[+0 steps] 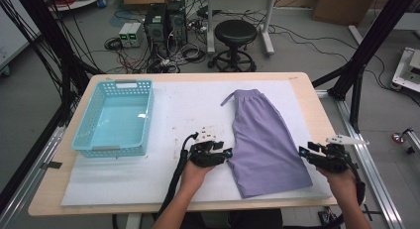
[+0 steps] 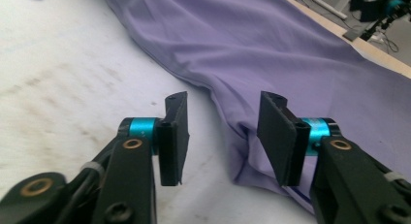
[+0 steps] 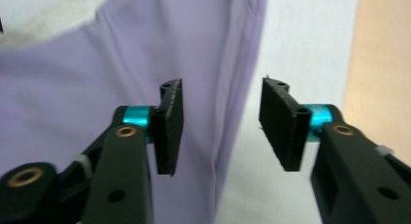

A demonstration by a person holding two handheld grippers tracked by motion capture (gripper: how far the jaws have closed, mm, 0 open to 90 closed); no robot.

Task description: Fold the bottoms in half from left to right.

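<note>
A pair of purple shorts (image 1: pixel 265 140) lies flat on the white mat, waistband toward the far side, hem toward me. My left gripper (image 1: pixel 227 153) sits at the garment's left edge near the hem; its jaws stand open, straddling the cloth's edge (image 2: pixel 252 136) without pressing it. At the shorts' right edge my right gripper (image 1: pixel 303 152) is open, jaws apart over the side seam (image 3: pixel 237 88) with no cloth pinched between the pads.
A turquoise plastic basket (image 1: pixel 118 117) stands on the table's left side. The white mat (image 1: pixel 188 105) covers most of the wooden tabletop (image 1: pixel 317 110). Small dark specks (image 1: pixel 208 132) lie on the mat by the left gripper. Black frame posts flank the table.
</note>
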